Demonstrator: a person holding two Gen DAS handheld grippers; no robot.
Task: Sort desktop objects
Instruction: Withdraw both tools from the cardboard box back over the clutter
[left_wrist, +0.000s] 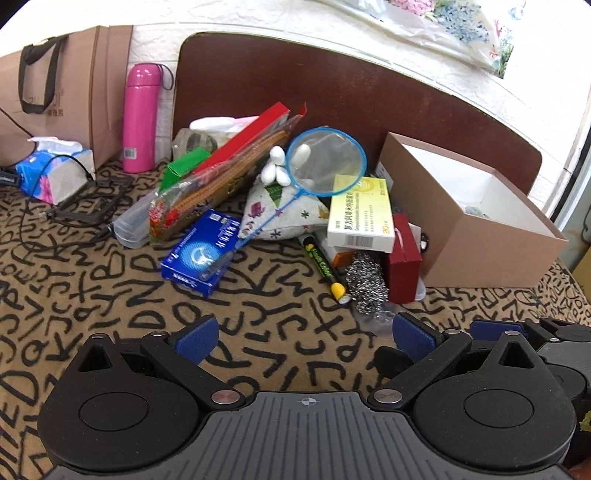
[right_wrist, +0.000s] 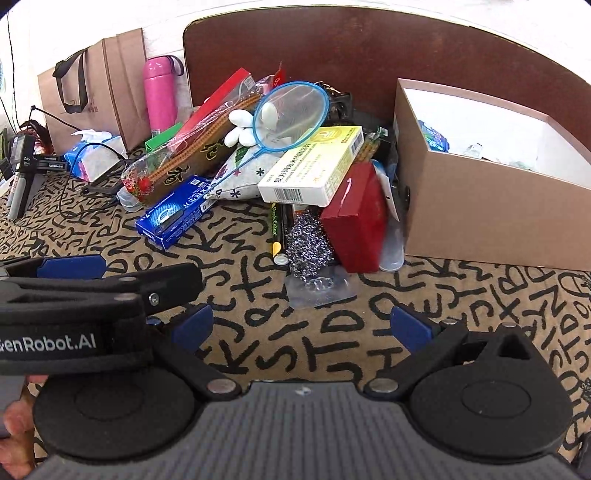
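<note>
Little looks sorted so far. Both the left hand-held gripper (left_wrist: 303, 338) and the right hand-held gripper (right_wrist: 301, 325) are spread wide and carry nothing, low over the patterned worktop (left_wrist: 110, 295). Ahead of them the pile is mostly whole: blue box (left_wrist: 201, 253), net (left_wrist: 325, 160), yellow box (left_wrist: 360, 214), red box (left_wrist: 402, 266), scourer (left_wrist: 365, 282), marker (left_wrist: 325, 271). The carton (right_wrist: 480, 218), ahead and right of the right hand-held gripper, holds only a few items. I judge nearly all remains.
</note>
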